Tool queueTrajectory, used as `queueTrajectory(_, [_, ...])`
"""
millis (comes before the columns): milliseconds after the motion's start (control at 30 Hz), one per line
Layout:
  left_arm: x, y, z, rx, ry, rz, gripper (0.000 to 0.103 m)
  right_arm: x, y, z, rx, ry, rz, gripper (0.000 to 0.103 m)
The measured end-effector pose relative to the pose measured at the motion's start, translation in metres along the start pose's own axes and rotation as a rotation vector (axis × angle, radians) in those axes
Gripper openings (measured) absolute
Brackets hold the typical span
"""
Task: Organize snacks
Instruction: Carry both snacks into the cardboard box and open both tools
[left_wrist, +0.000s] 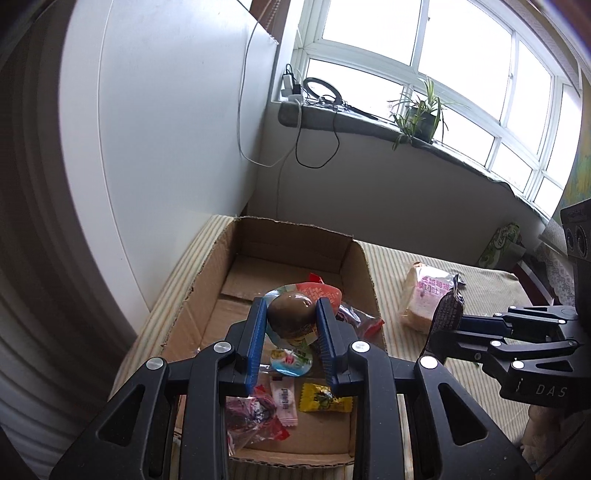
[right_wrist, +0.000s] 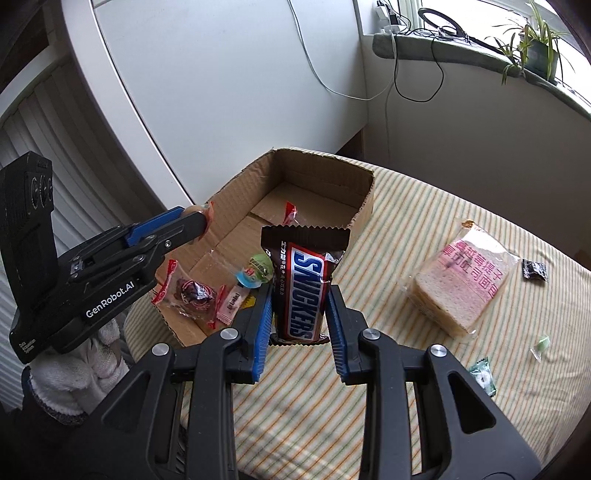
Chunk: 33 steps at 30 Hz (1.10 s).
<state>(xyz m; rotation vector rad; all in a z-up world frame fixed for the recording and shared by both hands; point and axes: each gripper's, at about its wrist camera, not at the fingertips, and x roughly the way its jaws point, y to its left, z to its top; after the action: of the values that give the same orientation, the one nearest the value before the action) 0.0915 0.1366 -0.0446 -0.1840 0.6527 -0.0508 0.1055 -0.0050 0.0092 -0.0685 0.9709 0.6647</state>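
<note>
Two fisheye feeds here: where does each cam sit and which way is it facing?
Left wrist: on the left hand-held gripper, looking along its fingers down into the cardboard box; it grips a packaged brown egg; the right hand-held gripper enters from the right.
Right wrist: on the right hand-held gripper, facing the box and striped tablecloth; it grips a Snickers pack; the left hand-held gripper and a white glove show left.
Shared: box, bread pack, windowsill plant.

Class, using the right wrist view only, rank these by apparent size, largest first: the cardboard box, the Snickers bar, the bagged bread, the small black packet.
1. cardboard box
2-3. bagged bread and Snickers bar: alike; the bar is nearer the camera.
4. small black packet
</note>
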Motion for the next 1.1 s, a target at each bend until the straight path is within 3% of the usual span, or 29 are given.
queueTrajectory(933, [0.010, 0.014, 0.011, -0.034, 0.006, 0.018, 0.027, 0.036, 0.031, 0.005, -0.058, 0.047, 0.070, 0.031])
queueTrajectory(1067, [0.008, 0.015, 0.012, -0.033, 0.000, 0.019, 0.026, 0.036, 0.030, 0.005, -0.059, 0.047, 0.078, 0.036])
queueTrajectory(1100, [0.008, 0.016, 0.012, -0.035, -0.001, 0.023, 0.027, 0.036, 0.030, 0.005, -0.060, 0.044, 0.077, 0.043])
